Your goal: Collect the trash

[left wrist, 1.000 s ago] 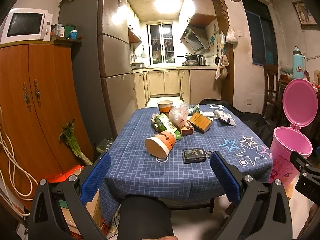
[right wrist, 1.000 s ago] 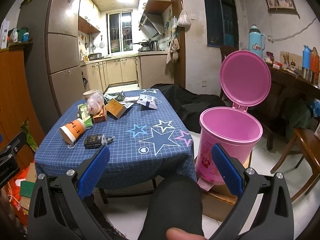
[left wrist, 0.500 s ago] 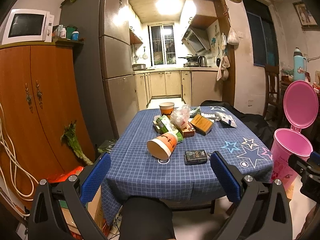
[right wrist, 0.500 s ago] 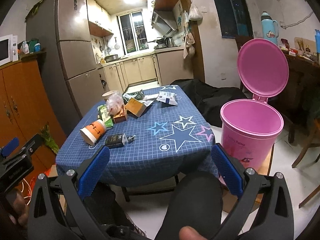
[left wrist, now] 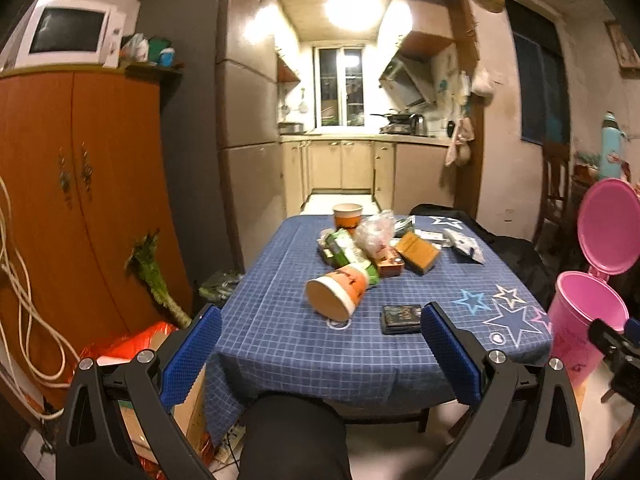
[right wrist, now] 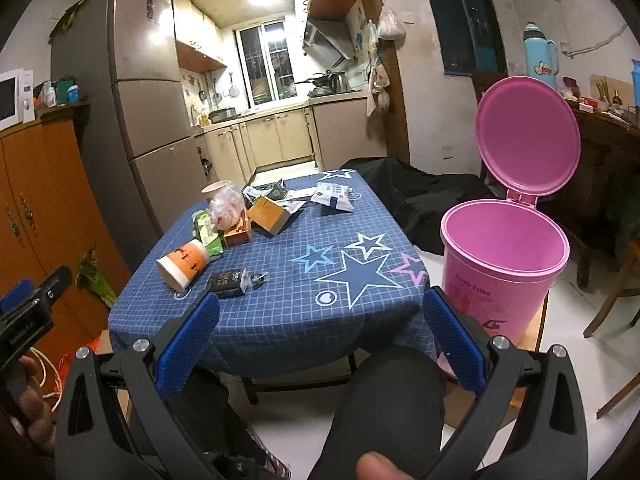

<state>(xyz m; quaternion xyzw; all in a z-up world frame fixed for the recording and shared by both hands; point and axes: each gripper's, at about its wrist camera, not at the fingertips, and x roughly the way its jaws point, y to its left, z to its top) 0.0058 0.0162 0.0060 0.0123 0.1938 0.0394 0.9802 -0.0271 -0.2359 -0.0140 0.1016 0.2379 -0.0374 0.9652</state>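
On the bench (right wrist: 280,320), under a blue checked cloth printed with stars, the trash lies in a loose cluster toward the far left half. There are 2 paper cups: 1 orange-and-white cup (left wrist: 338,290) tipped on its side with its open mouth toward the near edge, and 1 upright cup (left wrist: 347,215) at the far edge. Between them sit 1 green carton (left wrist: 346,248), 1 crumpled clear plastic bag (left wrist: 374,230), 1 small red-brown box (left wrist: 390,266) and 1 tan cardboard box (right wrist: 269,215), packed close together, some touching. A flat white-and-blue packet (right wrist: 334,197) lies apart toward the far right, with a few loose paper wrappers near it that are too small to count. Just beside the tipped cup, a flat black rectangular pack (right wrist: 226,281) rests near the front edge, with a small metallic item against it.

1 pink plastic bin (right wrist: 504,256), round and smooth, stands on the floor just beside the bench's right side, its hinged lid (right wrist: 528,136) swung up and its inside bare.

The left gripper (left wrist: 316,348) and the right gripper (right wrist: 320,338) both hang short of the bench's near edge, each with its 2 blue ribbed fingers (left wrist: 192,356) spread wide and holding nothing. Dark-clothed knees show below both.
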